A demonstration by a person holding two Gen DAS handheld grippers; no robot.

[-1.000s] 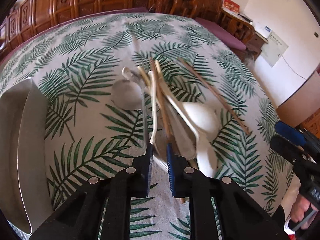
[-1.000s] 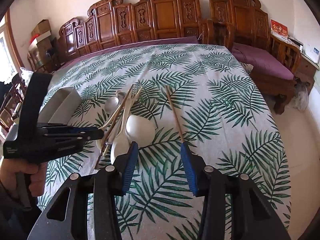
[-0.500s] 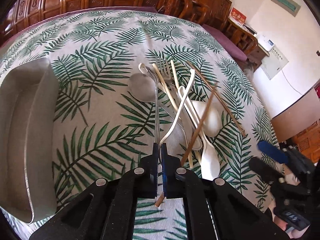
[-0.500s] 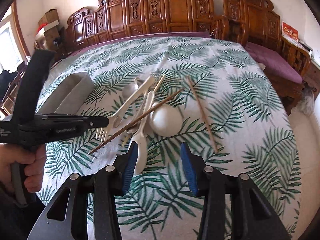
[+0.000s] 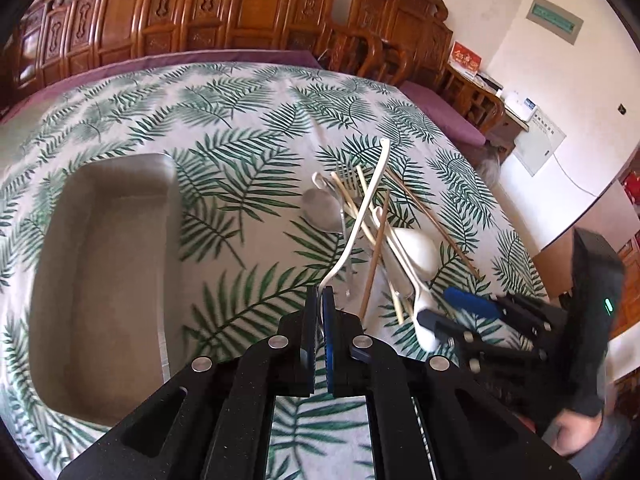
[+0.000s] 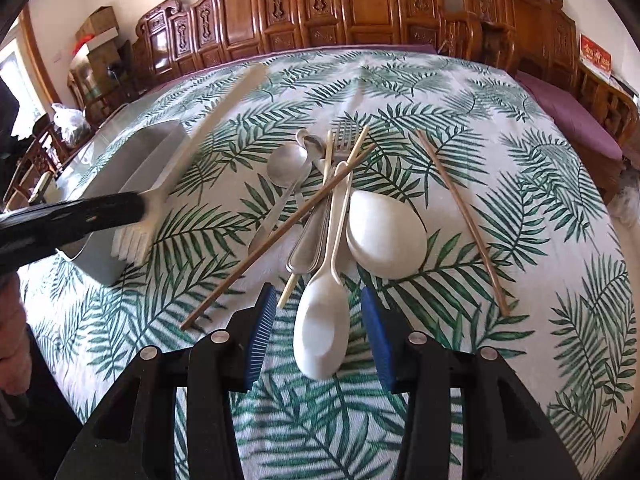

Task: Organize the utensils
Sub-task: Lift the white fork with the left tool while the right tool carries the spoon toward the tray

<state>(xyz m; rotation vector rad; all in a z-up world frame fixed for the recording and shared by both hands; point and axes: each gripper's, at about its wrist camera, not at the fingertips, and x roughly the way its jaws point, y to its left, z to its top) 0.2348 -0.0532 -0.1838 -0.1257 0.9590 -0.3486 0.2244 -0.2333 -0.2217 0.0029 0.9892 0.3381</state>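
Observation:
My left gripper (image 5: 319, 300) is shut on a white plastic fork (image 5: 362, 208) and holds it in the air between the pile and the grey tray (image 5: 100, 280). The right wrist view shows the fork (image 6: 208, 128) lifted beside the tray (image 6: 132, 168). The pile on the palm-leaf cloth holds a small white spoon (image 6: 322, 320), a large white spoon (image 6: 386, 232), a metal spoon (image 6: 286, 166), a metal fork (image 6: 344, 136) and wooden chopsticks (image 6: 280, 232). My right gripper (image 6: 318, 332) is open, its fingers on either side of the small white spoon's bowl.
One chopstick (image 6: 460, 216) lies apart to the right of the pile. Carved wooden chairs (image 6: 360, 4) line the far side of the table. The table's right edge drops to a purple bench cushion (image 6: 568, 116).
My left gripper closed on the white fork, lifted it out of the pile and swung left toward the tray. A chopstick was knocked askew. My right gripper moved in over the small white spoon.

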